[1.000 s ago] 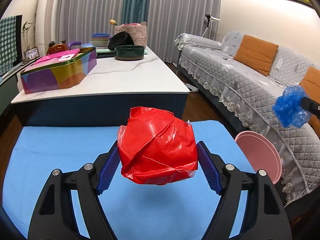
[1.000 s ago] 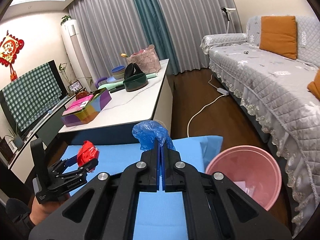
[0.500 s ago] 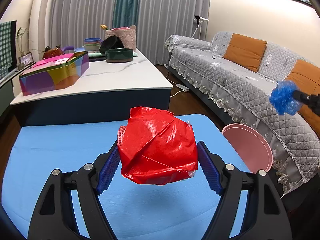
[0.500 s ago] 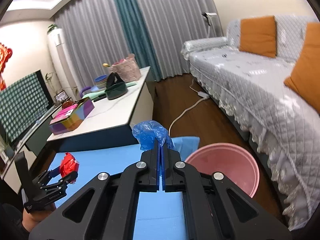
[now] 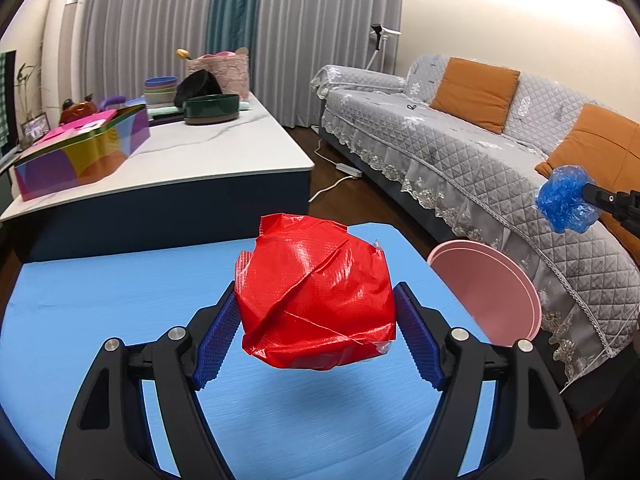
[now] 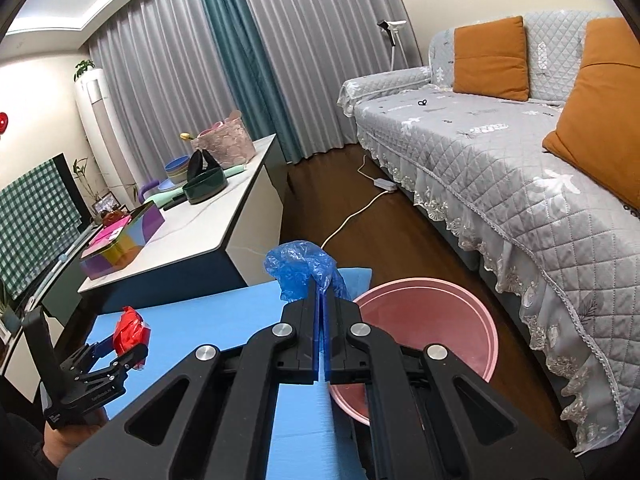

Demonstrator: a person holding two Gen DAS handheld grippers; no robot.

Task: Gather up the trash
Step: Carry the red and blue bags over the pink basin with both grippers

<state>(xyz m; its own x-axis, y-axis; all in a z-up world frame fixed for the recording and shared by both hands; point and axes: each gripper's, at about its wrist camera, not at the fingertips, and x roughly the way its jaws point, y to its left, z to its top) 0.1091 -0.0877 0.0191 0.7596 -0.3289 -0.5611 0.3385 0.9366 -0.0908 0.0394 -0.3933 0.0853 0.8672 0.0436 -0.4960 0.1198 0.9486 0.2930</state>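
The grey sofa (image 6: 500, 168) runs along the right side, and the blue mat (image 5: 100, 320) lies in front of it with the pink bin (image 6: 432, 320) standing between the two. Above the mat, the left tongs (image 5: 316, 320) pinch a crumpled red bag (image 5: 316, 292) between their blue pads. Nearer the sofa, over the bin's edge, the right tongs (image 6: 321, 300) are pressed together on a scrunched blue bag (image 6: 304, 268).
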